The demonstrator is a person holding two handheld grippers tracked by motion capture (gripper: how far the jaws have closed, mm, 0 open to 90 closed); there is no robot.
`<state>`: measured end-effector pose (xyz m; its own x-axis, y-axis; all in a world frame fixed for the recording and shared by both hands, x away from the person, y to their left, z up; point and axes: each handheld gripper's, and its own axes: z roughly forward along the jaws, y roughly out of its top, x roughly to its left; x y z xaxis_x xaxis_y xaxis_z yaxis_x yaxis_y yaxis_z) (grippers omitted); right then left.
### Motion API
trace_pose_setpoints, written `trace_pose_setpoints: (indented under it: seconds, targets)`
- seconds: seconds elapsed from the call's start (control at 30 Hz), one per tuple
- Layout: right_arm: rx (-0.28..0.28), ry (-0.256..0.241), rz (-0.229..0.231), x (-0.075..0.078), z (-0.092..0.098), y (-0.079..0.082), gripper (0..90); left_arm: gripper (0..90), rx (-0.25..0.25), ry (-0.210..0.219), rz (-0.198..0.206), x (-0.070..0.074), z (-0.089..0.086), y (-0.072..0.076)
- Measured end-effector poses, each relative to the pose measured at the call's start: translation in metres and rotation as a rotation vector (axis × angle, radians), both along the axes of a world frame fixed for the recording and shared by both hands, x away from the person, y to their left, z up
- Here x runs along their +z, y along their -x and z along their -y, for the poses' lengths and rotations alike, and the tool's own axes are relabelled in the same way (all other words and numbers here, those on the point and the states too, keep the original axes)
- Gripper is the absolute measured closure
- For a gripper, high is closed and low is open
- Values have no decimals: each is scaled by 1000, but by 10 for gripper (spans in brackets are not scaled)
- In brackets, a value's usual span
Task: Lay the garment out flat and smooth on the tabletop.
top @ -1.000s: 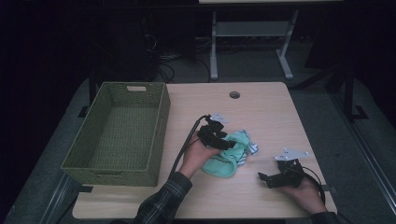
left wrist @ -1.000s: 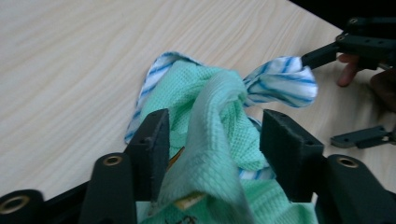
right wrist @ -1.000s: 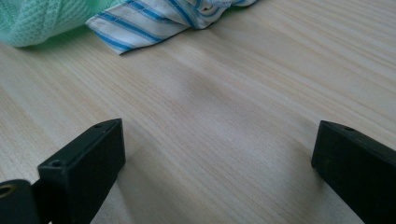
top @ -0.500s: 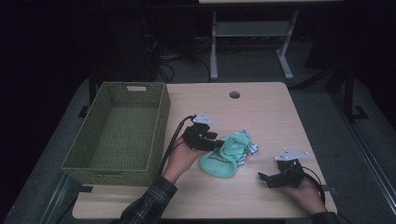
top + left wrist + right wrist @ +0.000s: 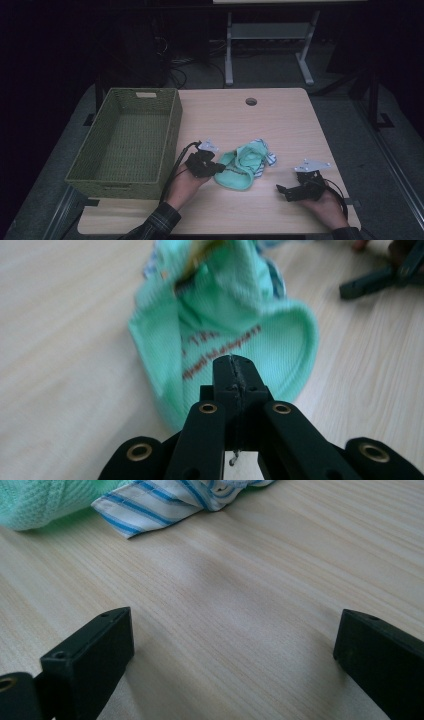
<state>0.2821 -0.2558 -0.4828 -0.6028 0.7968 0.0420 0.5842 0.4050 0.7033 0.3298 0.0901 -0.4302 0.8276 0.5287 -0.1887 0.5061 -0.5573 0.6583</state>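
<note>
A mint-green knit garment [image 5: 240,167] with red lettering lies crumpled mid-table, and a white cloth with blue stripes [image 5: 267,158] is tucked under its right side. My left gripper [image 5: 216,169] sits at the garment's left edge, jaws pressed together on the green rim [image 5: 165,390]. In the left gripper view the left gripper [image 5: 233,371] is clamped over that fabric. My right gripper [image 5: 286,191] rests open on the table near the front right, apart from the cloth. In the right gripper view the right gripper [image 5: 235,630] has bare wood between its jaws, with the striped cloth [image 5: 150,500] beyond them.
A green woven basket [image 5: 170,135] stands on the left side of the table, close to my left hand. The wooden table [image 5: 280,125] has a cable hole [image 5: 251,101] near its far edge. A desk frame [image 5: 270,35] stands on the floor behind.
My left gripper has moved left and toward the front edge, and the green garment's near edge has been drawn along with it. The right gripper has stayed where it was.
</note>
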Motion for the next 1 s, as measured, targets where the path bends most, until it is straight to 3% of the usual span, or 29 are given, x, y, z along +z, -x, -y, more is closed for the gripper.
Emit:
trace_pose_setpoints:
  seconds: [0.2,0.23,0.33,0.47,0.6,0.87,1.0]
  targets:
    - [5,0,0,0,0,0,23,895,-15,-42,-16,-12,4,5]
    - [13,2,-3,1,1,-1,36,895,-18,-71,-7,-15,5,5]
    - [8,5,-9,4,1,0,160,894,-19,-70,-16,-18,5,6]
    - [4,-6,-22,7,2,-2,227,893,-17,-86,-23,-25,7,6]
    - [30,-49,-33,11,1,-8,339,895,-30,-111,-20,-27,8,6]
    - [53,-104,-22,19,-8,-22,403,894,-33,-129,1,-26,10,8]
    - [66,-108,-19,20,-18,-30,408,894,-32,-133,-1,-26,10,8]
